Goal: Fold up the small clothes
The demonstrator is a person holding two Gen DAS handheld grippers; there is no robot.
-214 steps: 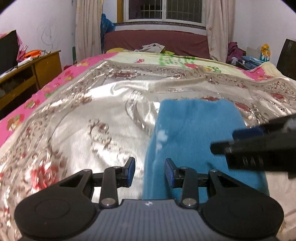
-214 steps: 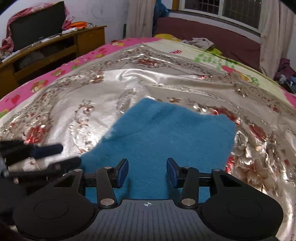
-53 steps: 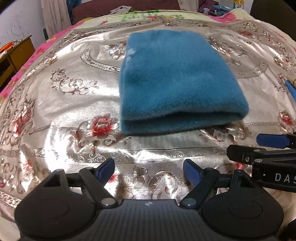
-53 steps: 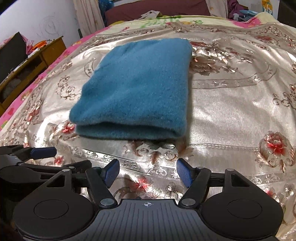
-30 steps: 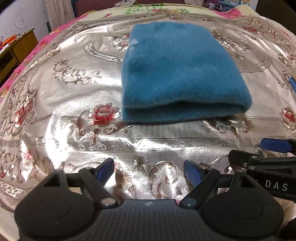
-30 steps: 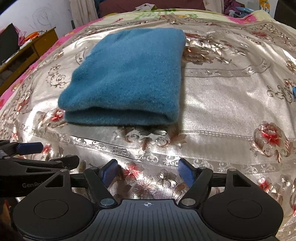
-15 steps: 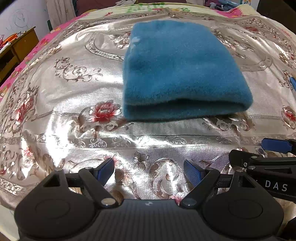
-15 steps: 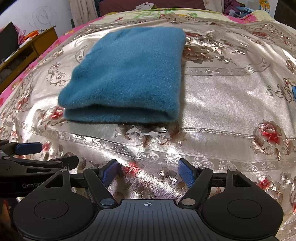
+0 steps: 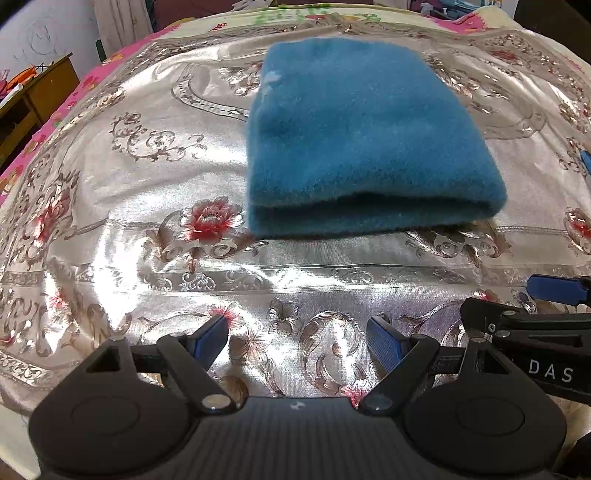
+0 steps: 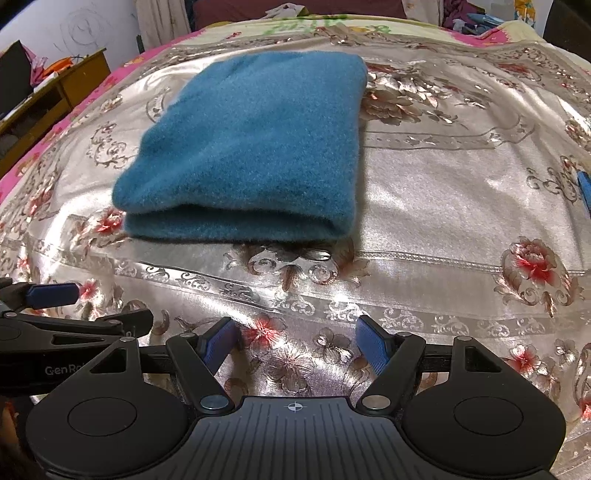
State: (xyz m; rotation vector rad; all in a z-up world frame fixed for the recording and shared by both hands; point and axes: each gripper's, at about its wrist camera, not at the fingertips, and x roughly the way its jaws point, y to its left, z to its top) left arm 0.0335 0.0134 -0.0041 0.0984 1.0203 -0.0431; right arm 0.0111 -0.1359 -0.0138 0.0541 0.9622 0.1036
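Note:
A blue fleece garment (image 9: 365,136) lies folded in a thick rectangle on the shiny floral bedspread (image 9: 147,206), its folded edge toward me. It also shows in the right wrist view (image 10: 255,147). My left gripper (image 9: 297,341) is open and empty, hovering over the bedspread well short of the garment. My right gripper (image 10: 297,341) is open and empty too, just as far back. Each gripper shows at the edge of the other's view: the right one (image 9: 554,295), the left one (image 10: 55,295).
A wooden cabinet (image 10: 48,96) stands left of the bed. Loose clothes (image 10: 284,9) lie at the far end by the dark red headboard, and a pile of items (image 10: 476,18) sits at the far right. A pink floral sheet (image 9: 62,110) borders the bedspread.
Over seven seconds the garment went from spread flat under both grippers to folded in half. Both grippers opened wider and drew back. In the last second almost nothing moves.

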